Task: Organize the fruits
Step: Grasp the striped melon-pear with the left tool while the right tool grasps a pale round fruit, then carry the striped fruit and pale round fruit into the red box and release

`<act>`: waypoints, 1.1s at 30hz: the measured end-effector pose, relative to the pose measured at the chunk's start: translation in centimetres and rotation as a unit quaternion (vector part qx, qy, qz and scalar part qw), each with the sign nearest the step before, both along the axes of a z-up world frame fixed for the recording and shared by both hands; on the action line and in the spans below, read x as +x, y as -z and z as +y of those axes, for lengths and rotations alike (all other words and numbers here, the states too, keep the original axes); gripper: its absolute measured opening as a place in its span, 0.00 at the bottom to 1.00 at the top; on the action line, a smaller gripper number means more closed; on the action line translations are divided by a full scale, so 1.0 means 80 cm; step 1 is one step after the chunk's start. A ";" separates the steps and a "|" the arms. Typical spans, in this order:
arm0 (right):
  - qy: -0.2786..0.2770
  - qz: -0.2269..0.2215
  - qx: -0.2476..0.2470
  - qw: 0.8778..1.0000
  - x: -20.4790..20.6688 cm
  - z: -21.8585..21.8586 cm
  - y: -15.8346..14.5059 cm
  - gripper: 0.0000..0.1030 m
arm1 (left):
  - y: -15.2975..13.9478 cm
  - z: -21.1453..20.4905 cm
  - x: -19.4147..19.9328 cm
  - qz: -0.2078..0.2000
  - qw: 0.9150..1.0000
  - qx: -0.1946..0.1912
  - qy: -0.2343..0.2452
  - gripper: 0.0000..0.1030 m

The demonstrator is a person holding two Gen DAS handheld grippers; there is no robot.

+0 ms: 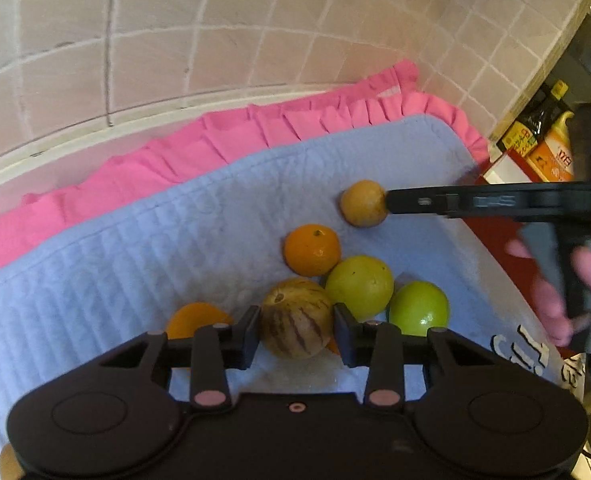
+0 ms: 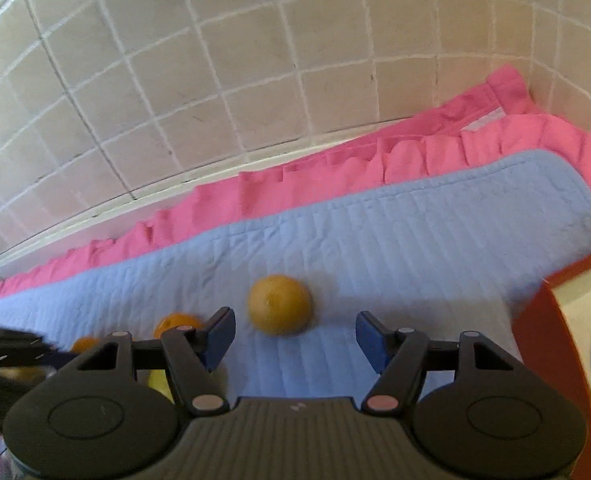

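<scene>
1. In the left wrist view, the left gripper [image 1: 295, 332] was seen with its black pads set against both sides of a round, tan striped fruit [image 1: 296, 317] marked with purple streaks; a firm grip could not be confirmed.
2. Just right of it, two smooth green fruits [image 1: 360, 286] [image 1: 418, 308] were clustered, with a glossy orange [image 1: 312, 249] beyond them and another orange fruit [image 1: 197, 319] partly hidden at the near left.
3. Farther off, a dull yellow-brown fruit [image 1: 363, 203] was met by the tip of the right gripper [image 1: 391, 201], seen side-on.
4. All of it was laid on a quilted pale-blue mat [image 1: 135, 248] over a ruffled pink cloth [image 1: 199, 148], against a beige tiled wall [image 1: 175, 32].
5. In the right wrist view, the right gripper [image 2: 295, 334] was held with its jaws spread wide, the yellow-brown fruit [image 2: 280, 304] lying on the blue mat [image 2: 415, 240] just beyond them, untouched.
6. A red-rimmed container [image 2: 551, 344] was seen at the right edge.
</scene>
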State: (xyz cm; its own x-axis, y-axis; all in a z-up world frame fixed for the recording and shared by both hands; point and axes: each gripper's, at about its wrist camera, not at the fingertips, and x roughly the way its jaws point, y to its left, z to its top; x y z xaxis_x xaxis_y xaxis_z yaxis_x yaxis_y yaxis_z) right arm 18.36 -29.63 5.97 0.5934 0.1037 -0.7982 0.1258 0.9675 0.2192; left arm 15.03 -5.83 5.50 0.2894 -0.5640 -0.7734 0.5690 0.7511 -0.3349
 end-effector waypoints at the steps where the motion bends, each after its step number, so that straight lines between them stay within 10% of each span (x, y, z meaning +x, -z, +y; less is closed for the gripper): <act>1: 0.000 0.003 0.002 1.000 0.006 0.002 0.006 0.66 | -0.002 0.002 -0.002 -0.001 1.000 -0.001 -0.004 0.44; 11: -0.003 0.016 -0.002 1.000 0.031 0.021 0.039 0.47 | 0.006 0.008 -0.001 0.014 1.000 -0.004 -0.017 0.44; 33: 0.008 -0.005 -0.005 1.000 -0.006 0.012 0.006 0.41 | -0.008 -0.013 -0.016 -0.008 1.000 0.008 0.007 0.44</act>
